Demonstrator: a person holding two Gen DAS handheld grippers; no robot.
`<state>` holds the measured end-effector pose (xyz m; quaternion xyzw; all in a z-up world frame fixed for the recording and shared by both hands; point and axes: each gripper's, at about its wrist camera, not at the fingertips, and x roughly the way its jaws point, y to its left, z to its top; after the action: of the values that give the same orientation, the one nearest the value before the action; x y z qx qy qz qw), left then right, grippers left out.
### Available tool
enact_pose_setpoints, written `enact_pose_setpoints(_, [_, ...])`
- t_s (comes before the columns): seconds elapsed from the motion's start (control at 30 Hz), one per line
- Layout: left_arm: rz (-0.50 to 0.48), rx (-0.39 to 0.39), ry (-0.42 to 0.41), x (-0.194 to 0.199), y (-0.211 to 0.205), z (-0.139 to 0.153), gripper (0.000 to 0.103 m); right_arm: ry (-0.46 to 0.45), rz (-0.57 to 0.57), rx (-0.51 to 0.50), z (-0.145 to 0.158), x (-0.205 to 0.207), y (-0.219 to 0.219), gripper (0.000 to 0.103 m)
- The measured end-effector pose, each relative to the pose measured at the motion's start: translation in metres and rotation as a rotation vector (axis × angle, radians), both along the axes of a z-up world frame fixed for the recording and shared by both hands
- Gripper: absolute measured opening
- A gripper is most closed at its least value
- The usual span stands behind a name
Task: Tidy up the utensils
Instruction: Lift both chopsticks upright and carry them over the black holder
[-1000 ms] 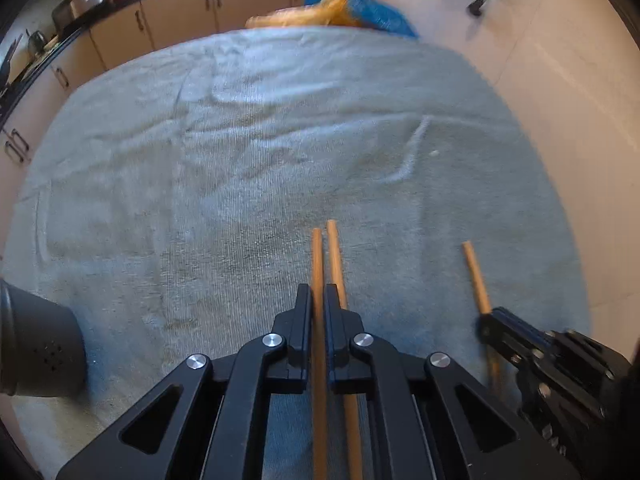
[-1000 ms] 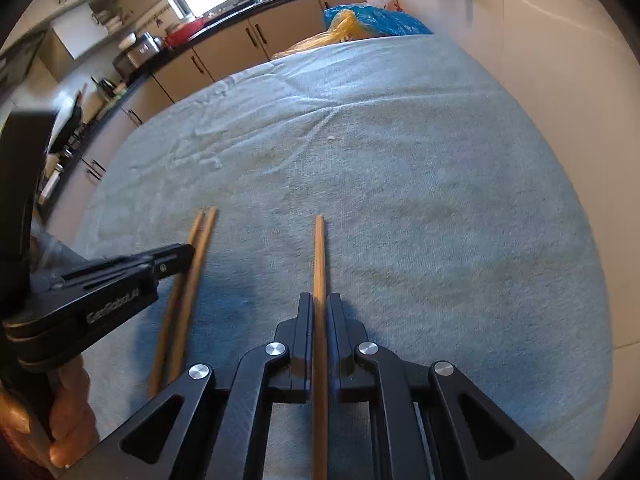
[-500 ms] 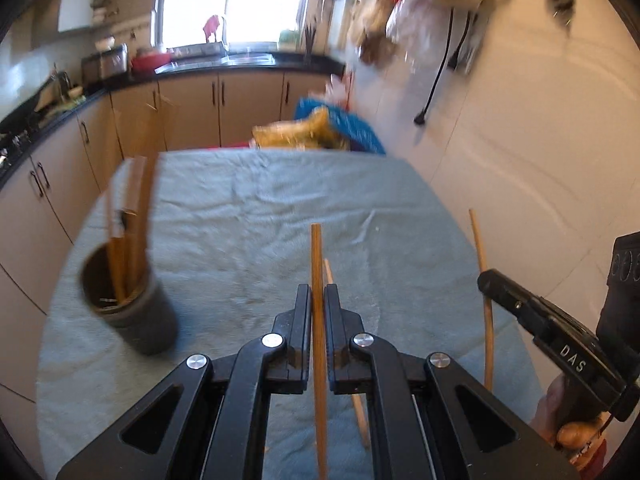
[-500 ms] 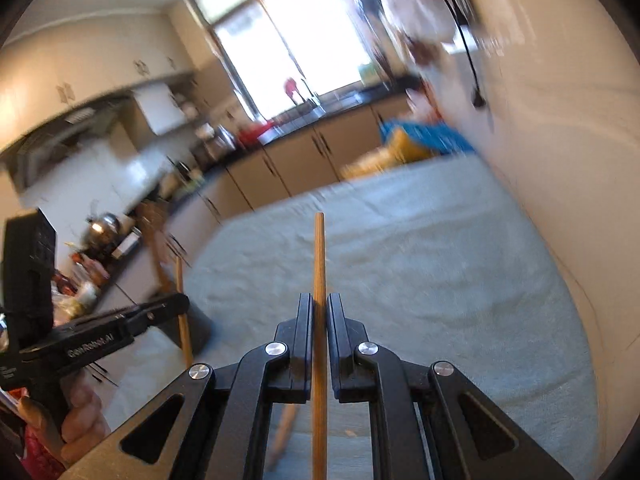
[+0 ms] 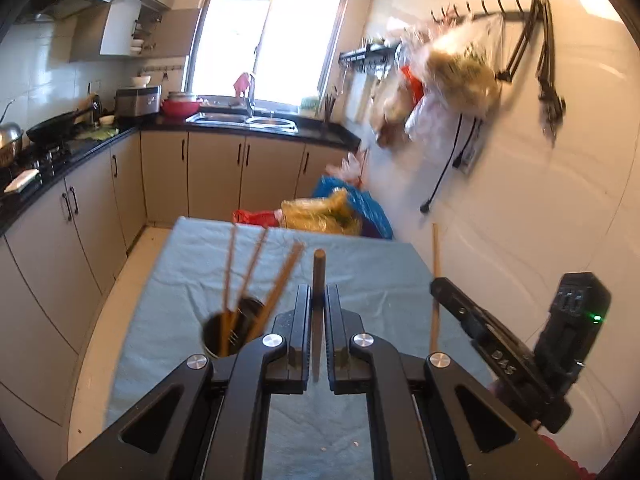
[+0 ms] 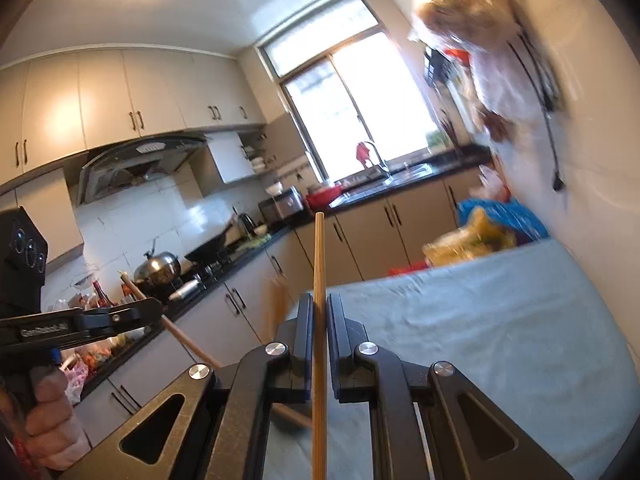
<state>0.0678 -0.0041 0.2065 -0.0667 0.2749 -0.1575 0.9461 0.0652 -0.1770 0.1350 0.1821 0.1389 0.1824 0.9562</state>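
Chopsticks are pinched in both grippers, one apiece. The left gripper (image 5: pixel 319 312) has its jaws nearly together on a dark-looking chopstick (image 5: pixel 319 276), which runs up the narrow gap between the fingers and pokes out past their tips, above the blue cloth (image 5: pixel 380 280). In the right wrist view the right gripper (image 6: pixel 319 316) likewise clamps a pale wooden stick (image 6: pixel 319 264) that stands well clear of its fingertips, its tip showing against the cabinets (image 6: pixel 360 240).

Just left of the left gripper's fingers, on the cloth, stands the dark cup (image 5: pixel 232 332). It holds what look like four sticks, though blur makes the count unsure: two lean to the left and a close pair leans right towards the gripper. So the tally is two held chopsticks, roughly four in the cup, one cup, two grippers.

In the left wrist view the right gripper appears at the right edge with its stick upright against the white wall (image 5: pixel 520 220). In the right wrist view the left gripper enters from the left, held by a hand (image 6: pixel 48 420), its chopstick slanting down behind the right gripper's frame.

Beyond the far end of the cloth lie coloured plastic bags (image 5: pixel 332 212).
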Motion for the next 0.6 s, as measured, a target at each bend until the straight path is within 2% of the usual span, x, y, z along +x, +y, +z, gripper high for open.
enact_pose_setpoints(0.2, [0.043,0.002,-0.051,0.013,0.043,0.038,0.006,-0.053,0.039,0.000,0.031,0.038,0.051,0.007])
enact_pose_setpoints(0.3, [0.064,-0.007,-0.050,0.025,0.063,0.045,0.006,-0.080,0.058,-0.012,0.041,0.056,0.084,0.007])
enact_pose_setpoints(0.4, [0.091,-0.023,-0.034,0.046,0.076,0.040,0.006,-0.093,0.066,-0.018,0.043,0.074,0.114,0.007])
enact_pose_setpoints(0.6, [0.099,-0.037,0.019,0.086,0.086,0.012,0.006,-0.128,0.007,-0.104,0.034,0.109,0.162,0.007])
